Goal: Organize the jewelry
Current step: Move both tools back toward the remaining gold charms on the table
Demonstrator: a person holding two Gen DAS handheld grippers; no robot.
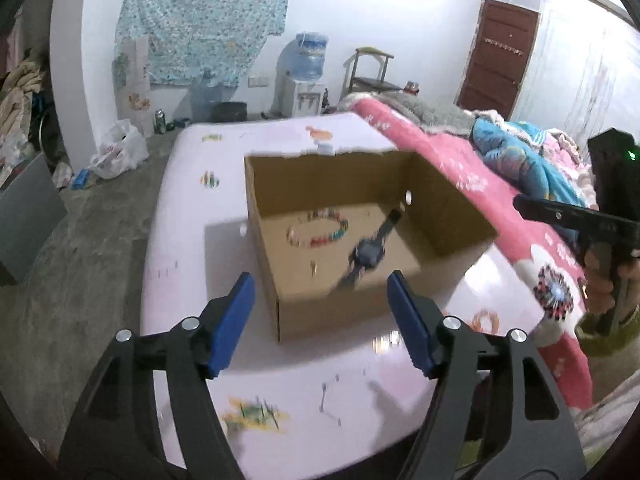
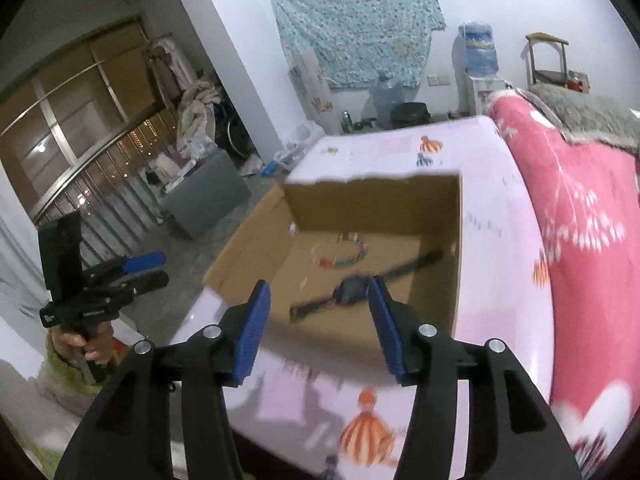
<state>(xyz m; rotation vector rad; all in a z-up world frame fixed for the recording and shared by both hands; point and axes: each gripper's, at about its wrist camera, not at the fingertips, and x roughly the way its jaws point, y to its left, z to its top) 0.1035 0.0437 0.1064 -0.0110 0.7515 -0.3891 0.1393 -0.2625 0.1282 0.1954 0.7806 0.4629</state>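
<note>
Where bed (image 1: 460, 168) meets pink table (image 1: 192, 216), cardboard box (image 1: 320, 312), concrete floor (image 1: 80, 240)

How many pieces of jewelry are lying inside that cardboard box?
2. A colorful beaded bracelet lies toward the back of the cardboard box floor; a dark wristwatch lies stretched out in front of it. Smaller bits may be lost in blur.

Your grippers had blue pads (image 1: 236, 320) on black arms. The box (image 1: 448, 216) was plain brown cardboard. Inside: a dark navy/black watch (image 1: 368, 254) w/ black strap, and a multicolour bead bracelet (image 1: 320, 228), red, blue, white bits. The table (image 1: 180, 240) was pale lilac w/ orange cartoon prints. The blanket (image 1: 460, 176) was pink w/ white flowers. The wall cloth (image 2: 356, 20) was light blue, speckled.
</note>
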